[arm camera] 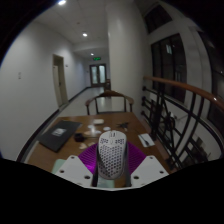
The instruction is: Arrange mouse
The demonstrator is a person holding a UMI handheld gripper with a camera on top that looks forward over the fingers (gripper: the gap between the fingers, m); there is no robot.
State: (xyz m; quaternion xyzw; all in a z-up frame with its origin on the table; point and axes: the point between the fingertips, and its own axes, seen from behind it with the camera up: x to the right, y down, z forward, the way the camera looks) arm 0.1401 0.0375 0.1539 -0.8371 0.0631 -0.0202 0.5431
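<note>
A white perforated mouse (111, 155) stands upright between my gripper's (110, 168) two fingers, its honeycomb shell facing the camera. The purple pads (89, 160) press against its two sides, and it is held above the wooden table (60, 150). The fingers are shut on it. A dark mouse pad (57, 135) lies on the table beyond the left finger.
A wooden chair (109, 100) stands at the table's far side. Small items, among them white ones (92, 130) and a card (146, 140), lie on the table. A railing (175, 115) runs along the right. A corridor with a door (97, 74) lies beyond.
</note>
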